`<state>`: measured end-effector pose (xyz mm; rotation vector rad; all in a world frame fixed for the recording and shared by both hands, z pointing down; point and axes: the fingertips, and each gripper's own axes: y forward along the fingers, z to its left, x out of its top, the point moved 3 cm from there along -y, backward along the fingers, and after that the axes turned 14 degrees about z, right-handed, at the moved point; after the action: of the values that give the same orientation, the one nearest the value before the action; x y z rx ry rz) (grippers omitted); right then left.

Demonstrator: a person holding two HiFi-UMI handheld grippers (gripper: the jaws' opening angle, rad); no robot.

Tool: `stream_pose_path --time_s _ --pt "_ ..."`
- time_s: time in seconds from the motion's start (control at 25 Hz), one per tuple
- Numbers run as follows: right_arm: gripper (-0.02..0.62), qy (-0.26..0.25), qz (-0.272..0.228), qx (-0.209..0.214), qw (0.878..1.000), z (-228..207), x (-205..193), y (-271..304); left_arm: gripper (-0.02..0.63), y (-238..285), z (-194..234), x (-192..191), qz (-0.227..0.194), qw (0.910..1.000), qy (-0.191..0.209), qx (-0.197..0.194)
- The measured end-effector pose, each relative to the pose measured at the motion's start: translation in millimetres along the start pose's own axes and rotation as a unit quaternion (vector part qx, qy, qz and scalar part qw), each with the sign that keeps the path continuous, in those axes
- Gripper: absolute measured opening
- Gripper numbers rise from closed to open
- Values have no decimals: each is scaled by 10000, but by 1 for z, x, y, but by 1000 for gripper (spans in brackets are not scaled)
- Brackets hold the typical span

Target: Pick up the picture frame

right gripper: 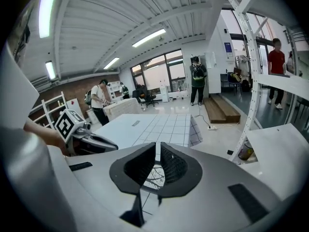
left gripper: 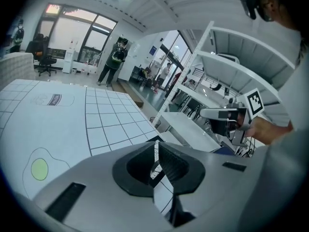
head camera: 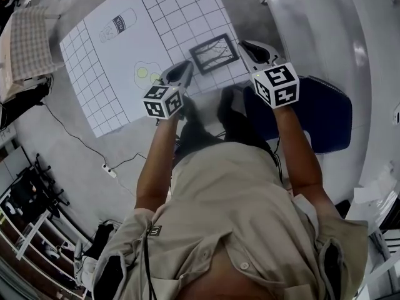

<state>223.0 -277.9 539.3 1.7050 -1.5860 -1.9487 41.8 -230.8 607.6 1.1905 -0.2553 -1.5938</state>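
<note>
Desk (head camera: 94,105) with a white top ruled in squares, dark picture frame (head camera: 214,53) lying flat near the edge closest to the person, printed milk bottle outline (head camera: 117,25) further up, printed egg outline (head camera: 147,74) with yellow-green yolks left of the frame

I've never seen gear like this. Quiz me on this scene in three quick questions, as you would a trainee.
1. True or false: the picture frame lies flat on the gridded mat, between the tips of the two grippers.
2. Which drawing on the mat is nearest the left gripper? A: a red star; B: a blob outline with yellow-green circles; C: a blue arrow.
3. In a few words: is the right gripper holding anything?
Key: 1 true; 2 B; 3 no, its jaws are closed on nothing.
</note>
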Motion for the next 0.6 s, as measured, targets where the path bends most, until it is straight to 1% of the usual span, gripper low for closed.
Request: stream_pose_path --time_s 0.36,0.6 --pt "29 57 347 325 9989 -6 -35 35 17 26 18 -27 233 9989 -333 235" --pt "29 163 547 424 9975 -9 -52 59 17 38 28 -39 415 9976 -485 267"
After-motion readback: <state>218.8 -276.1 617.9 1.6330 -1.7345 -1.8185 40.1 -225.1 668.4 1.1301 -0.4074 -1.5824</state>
